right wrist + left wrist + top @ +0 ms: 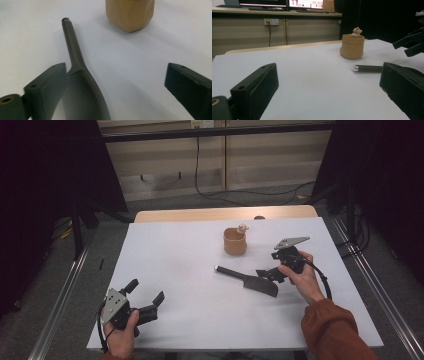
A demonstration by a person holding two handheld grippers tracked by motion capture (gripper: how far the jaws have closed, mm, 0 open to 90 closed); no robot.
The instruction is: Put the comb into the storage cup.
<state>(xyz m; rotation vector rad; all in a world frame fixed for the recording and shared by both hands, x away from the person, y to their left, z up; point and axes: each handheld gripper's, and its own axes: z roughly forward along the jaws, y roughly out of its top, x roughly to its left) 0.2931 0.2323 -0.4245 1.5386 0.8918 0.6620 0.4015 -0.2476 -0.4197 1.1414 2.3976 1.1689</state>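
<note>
We count one dark comb [248, 280] lying on one white worktop [180, 270], one tan cup [234, 241] with one small bear figure [243, 227] at its rim, and two tongs: the left tongs [145, 299] and the right tongs [265, 273].

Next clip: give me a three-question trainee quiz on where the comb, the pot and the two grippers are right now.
1. True or false: the comb lies flat on the table.
2. What peeks out of the tan pot?
3. Which gripper is nearest the comb: A) left gripper B) right gripper?

Key:
1. True.
2. A small figure, like a little bear.
3. B; its jaws stand open by the comb's toothed end, gripping nothing.
</note>
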